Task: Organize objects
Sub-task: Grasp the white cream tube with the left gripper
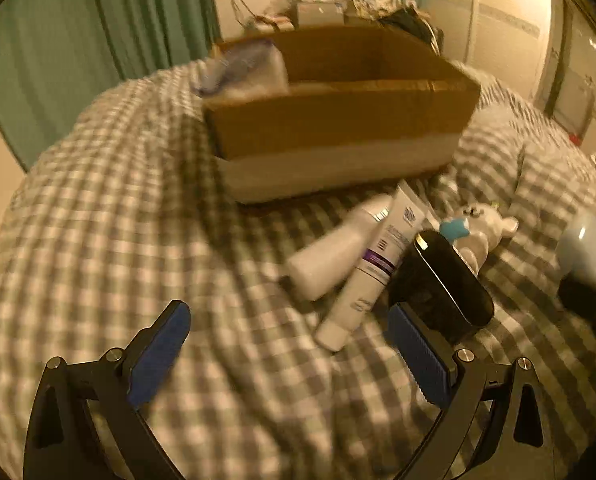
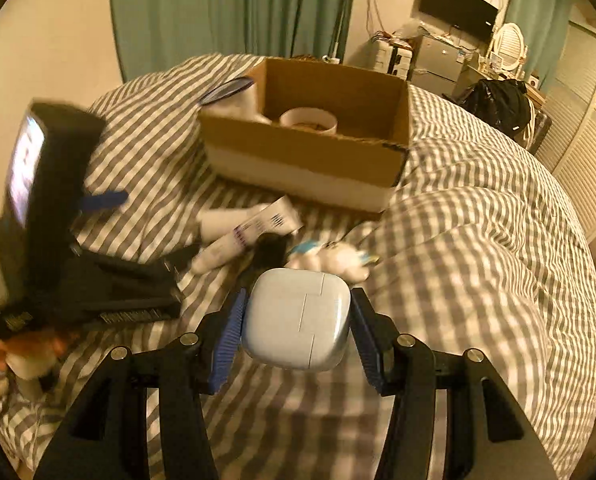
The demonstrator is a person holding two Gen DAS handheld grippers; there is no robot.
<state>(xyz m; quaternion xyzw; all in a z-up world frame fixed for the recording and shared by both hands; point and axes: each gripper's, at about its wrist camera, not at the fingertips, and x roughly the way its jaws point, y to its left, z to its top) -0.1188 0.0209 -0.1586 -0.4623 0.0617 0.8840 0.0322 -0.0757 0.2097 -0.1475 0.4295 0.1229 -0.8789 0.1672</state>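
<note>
Right gripper (image 2: 295,330) grasps a pale blue case (image 2: 295,320); left gripper (image 1: 289,354) hangs spread wide with nothing between its fingers.

The right fingers (image 2: 227,338) press both sides of the rounded case, held above the checked bed cover (image 2: 478,248). Past it lie a white tube (image 2: 243,236), a black oblong item (image 2: 269,252) and a white toy figure (image 2: 334,260), all close together in front of the cardboard box (image 2: 302,156). In the left view the same tube (image 1: 372,270) lies across a white bottle (image 1: 334,252), beside the black item (image 1: 444,280). Inside the box sits a white round container (image 2: 309,120); a clear-lidded tub (image 2: 233,98) stands at its left corner.
</note>
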